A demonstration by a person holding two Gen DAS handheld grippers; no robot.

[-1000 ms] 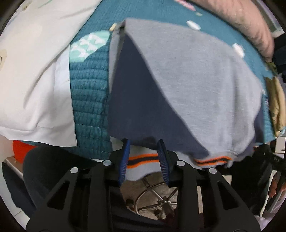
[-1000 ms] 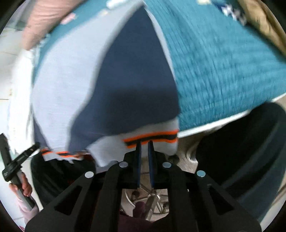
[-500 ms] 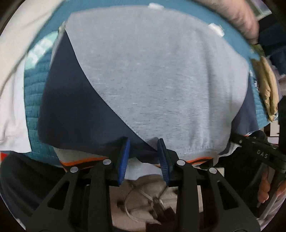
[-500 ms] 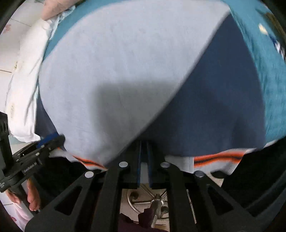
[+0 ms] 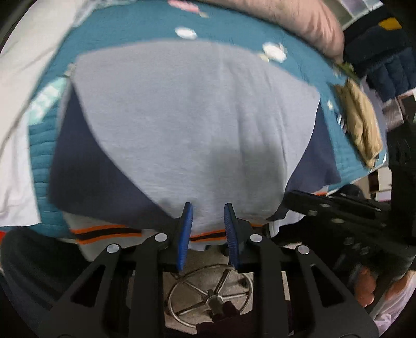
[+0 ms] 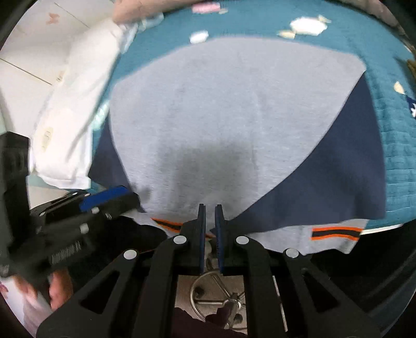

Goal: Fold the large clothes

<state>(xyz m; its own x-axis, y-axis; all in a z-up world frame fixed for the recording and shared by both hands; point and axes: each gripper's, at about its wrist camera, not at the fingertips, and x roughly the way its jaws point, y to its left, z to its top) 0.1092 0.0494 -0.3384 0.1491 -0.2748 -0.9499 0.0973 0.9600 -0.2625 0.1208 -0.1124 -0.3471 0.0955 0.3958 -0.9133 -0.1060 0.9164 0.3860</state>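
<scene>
In the left wrist view, the sweatshirt [image 5: 197, 124] lay on the bed [image 5: 145, 23], spread over the teal quilt with its near edge hanging off the near side of the bed. Its grey body was facing up, and a navy sleeve [image 5: 85, 166] lay folded along the left side, with a second navy sleeve [image 5: 319, 156] at the right. I judged the task to be about half done: both sleeves seemed to be brought in already, but the body was not yet folded over from near to far. The left tool [image 5: 206, 228] was at the near hem, its jaws closing with the hem cloth between the blue pads, though I could not tell whether they pressed it yet. Counted here: one sweatshirt, two sleeves, one white garment [image 5: 18, 145] at the left, one pink pillow [image 5: 299, 23] at the far right, and one tan folded piece [image 5: 361, 124] at the right edge. In the right wrist view, the same sweatshirt [image 6: 221, 109] filled the middle, with one navy sleeve [image 6: 338, 166] broad at the right and a narrow one at the left. The right tool [image 6: 210, 228] had its pads nearly pressed together at the near hem; it seemed to pinch the hem edge, but the cloth between the pads was hard to see. Two orange-striped cuffs showed along the near edge, and the left tool [image 6: 104, 200] appeared at the left with a hand below it. One white garment [image 6: 67, 124] lay at the far left.
</scene>
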